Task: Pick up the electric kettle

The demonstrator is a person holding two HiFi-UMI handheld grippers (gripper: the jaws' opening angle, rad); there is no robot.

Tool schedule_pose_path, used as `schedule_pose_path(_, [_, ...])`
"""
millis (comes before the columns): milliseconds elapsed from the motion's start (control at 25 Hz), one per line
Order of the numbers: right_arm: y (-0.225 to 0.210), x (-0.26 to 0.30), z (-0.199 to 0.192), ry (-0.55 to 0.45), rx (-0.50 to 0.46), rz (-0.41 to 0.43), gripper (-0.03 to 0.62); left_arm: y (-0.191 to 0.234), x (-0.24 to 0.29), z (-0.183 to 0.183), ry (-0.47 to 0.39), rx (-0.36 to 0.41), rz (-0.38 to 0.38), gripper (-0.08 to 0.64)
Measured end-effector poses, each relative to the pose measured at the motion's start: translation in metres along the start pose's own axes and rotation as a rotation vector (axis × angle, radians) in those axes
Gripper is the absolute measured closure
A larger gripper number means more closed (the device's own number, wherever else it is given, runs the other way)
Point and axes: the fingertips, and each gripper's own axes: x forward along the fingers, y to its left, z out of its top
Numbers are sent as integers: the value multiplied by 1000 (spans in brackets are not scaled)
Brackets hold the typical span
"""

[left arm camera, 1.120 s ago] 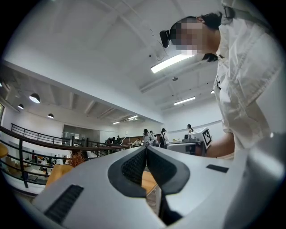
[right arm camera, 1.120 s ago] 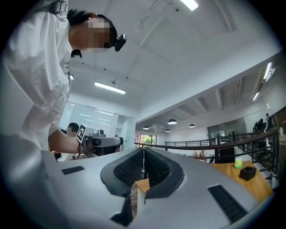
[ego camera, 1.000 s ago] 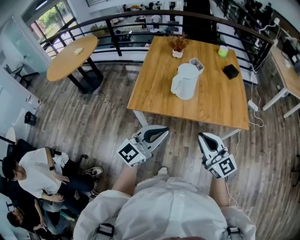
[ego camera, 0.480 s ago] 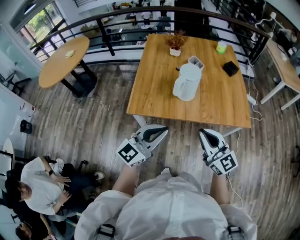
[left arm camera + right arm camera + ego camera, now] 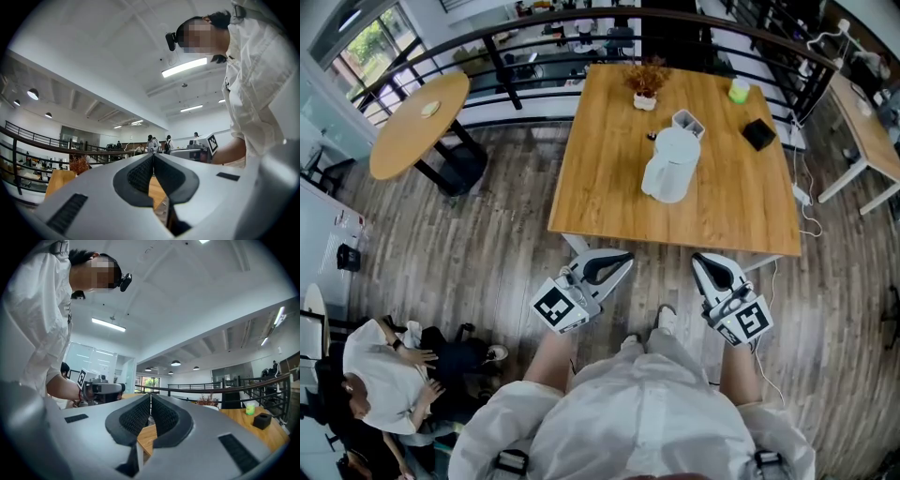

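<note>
A white electric kettle (image 5: 668, 167) stands upright near the middle of a square wooden table (image 5: 600, 187), its handle toward the left. Both grippers hover over the floor short of the table's near edge. The left gripper (image 5: 625, 256) is shut and empty, pointing at the table's near left part. The right gripper (image 5: 698, 258) is shut and empty too, below the near edge right of centre. In the left gripper view the left gripper (image 5: 153, 157) shows its pads together. In the right gripper view the right gripper (image 5: 150, 396) shows the same, and the kettle is hidden behind the jaws.
On the table's far side stand a small potted plant (image 5: 646, 82), a white box (image 5: 688, 124), a green cup (image 5: 739, 90) and a black box (image 5: 759, 134). A round wooden table (image 5: 417, 125) stands at left by a black railing (image 5: 502, 70). People sit at lower left (image 5: 384, 375).
The view has shifted toward the table, whose near edge now lies closer to both grippers. Both grippers stay shut and side by side. A foot now shows between them.
</note>
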Motion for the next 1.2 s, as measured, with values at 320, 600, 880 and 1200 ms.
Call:
schedule_pose_path(320, [-45,30,-29,7,31,8,578,28,19,-17,18,-11,48,551])
schedule_pose_path(600, [-86,77,-79,31,106,-13,578,57,33,-40,23,-15,83,551])
schedule_pose_path(880, [-111,113,-118,87,142,10,535,78,49,-66,44,-29,65,551])
schedule_pose_path(1200, [-123,131,-144,131,159,31,486,96,59,-84,50,-52,65,551])
